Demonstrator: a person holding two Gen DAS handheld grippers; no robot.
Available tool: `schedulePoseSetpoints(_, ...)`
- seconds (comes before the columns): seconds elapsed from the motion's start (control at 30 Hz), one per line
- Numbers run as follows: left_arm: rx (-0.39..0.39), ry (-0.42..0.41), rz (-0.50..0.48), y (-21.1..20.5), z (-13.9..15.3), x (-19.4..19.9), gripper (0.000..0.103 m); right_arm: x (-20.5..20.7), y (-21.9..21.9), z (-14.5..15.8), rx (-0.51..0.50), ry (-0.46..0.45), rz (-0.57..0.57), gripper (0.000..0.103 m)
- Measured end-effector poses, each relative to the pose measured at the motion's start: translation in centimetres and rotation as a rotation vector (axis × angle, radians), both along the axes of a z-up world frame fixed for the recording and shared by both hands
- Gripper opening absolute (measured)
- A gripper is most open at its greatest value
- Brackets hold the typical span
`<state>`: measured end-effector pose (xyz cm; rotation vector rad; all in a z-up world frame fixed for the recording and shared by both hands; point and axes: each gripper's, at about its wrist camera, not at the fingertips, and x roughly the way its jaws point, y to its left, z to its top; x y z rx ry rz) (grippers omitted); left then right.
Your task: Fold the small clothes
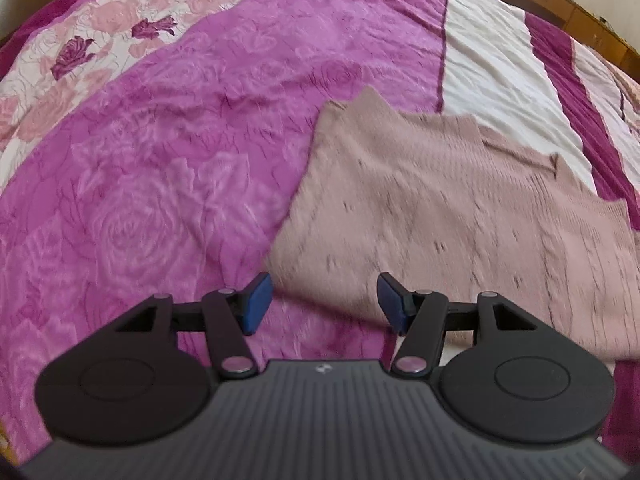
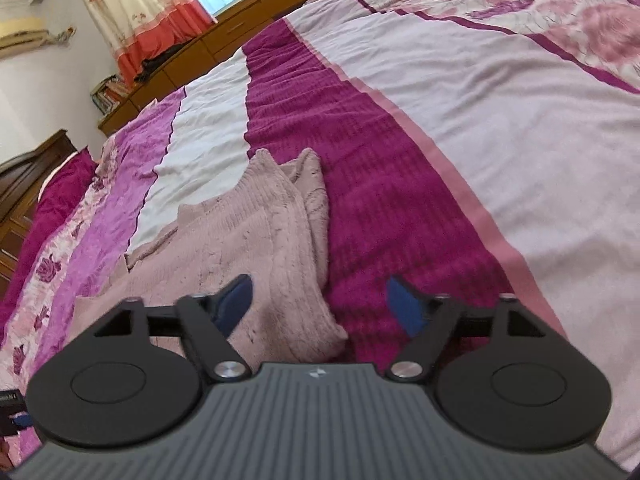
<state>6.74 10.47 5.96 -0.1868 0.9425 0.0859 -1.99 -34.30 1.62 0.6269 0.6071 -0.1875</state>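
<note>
A dusty-pink knitted sweater (image 1: 460, 216) lies flat on the bed, folded into a rough rectangle. My left gripper (image 1: 324, 304) is open and empty, its blue pads on either side of the sweater's near left corner, just above it. In the right wrist view the same sweater (image 2: 256, 248) runs away from me, a sleeve end sticking out at its far end. My right gripper (image 2: 320, 306) is open and empty over the sweater's near right corner. Its left pad is above the knit and its right pad above the bedspread.
The bed is covered by a bedspread (image 1: 160, 168) with purple rose panels, white stripes (image 2: 208, 128) and a magenta stripe (image 2: 360, 184). A wooden headboard ledge (image 2: 224, 36), curtains (image 2: 144, 12), books and dark wooden furniture (image 2: 24, 184) stand beyond the bed.
</note>
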Motion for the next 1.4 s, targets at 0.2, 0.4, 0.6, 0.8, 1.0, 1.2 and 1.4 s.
schedulePoseSetpoints(0.2,-0.006,0.028,-0.007,-0.9,-0.7,-1.6,0.06,-1.2,-0.3,-0.8,0.027,-0.005,0.004,0.083)
schedulePoseSetpoints(0.4,-0.005,0.045,-0.012,-1.4,-1.0,-2.4,0.06,-1.2,-0.6,-1.2,0.06,-0.014,-0.006,0.083)
schedulePoseSetpoints(0.6,0.001,0.053,-0.016,-1.7,-1.3,-2.7,0.06,-0.2,-0.5,-1.7,0.082,-0.02,0.028,0.084)
schedulePoseSetpoints(0.8,0.01,0.065,-0.023,-1.9,-1.7,-3.0,0.06,1.1,-0.1,-1.9,0.068,-0.015,0.079,0.084)
schedulePoseSetpoints(1.0,0.013,0.069,-0.023,-2.0,-1.8,-3.1,0.06,2.9,-0.1,-2.2,0.11,-0.016,0.122,0.084)
schedulePoseSetpoints(1.2,0.023,0.069,-0.025,-1.9,-1.7,-3.1,0.06,4.1,0.3,-2.5,0.139,-0.031,0.127,0.084)
schedulePoseSetpoints(1.4,0.026,0.081,-0.022,-1.8,-2.0,-3.0,0.06,4.5,0.9,-2.6,0.139,-0.05,0.123,0.083)
